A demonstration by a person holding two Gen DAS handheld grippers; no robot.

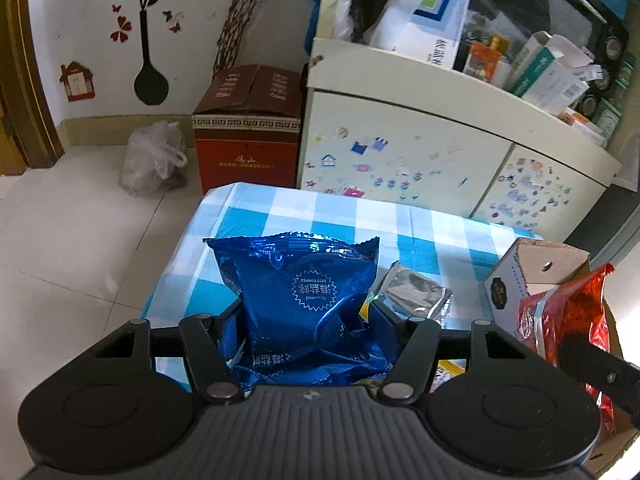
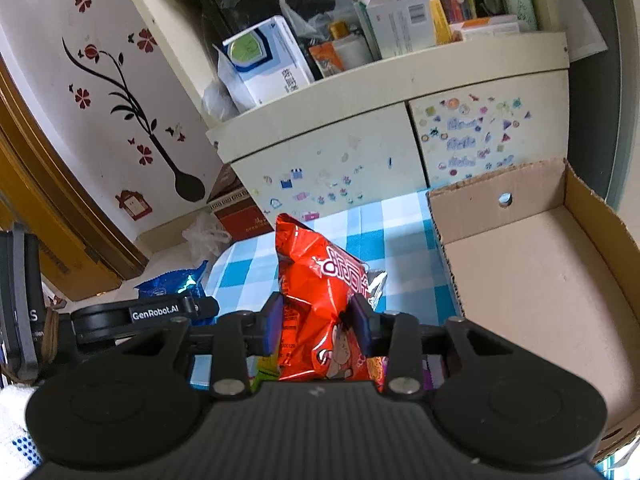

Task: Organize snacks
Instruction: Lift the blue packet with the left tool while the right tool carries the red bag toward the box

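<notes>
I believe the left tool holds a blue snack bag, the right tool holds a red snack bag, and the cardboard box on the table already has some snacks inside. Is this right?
Not entirely. The left tool does hold the blue snack bag and the right tool the red snack bag, but the cardboard box has no snacks inside; the right wrist view shows its bare floor.

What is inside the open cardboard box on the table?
The cardboard box shows only a bare floor and walls, with one round hole in the back wall. The right gripper covers its near left corner, so that part cannot be seen.
</notes>
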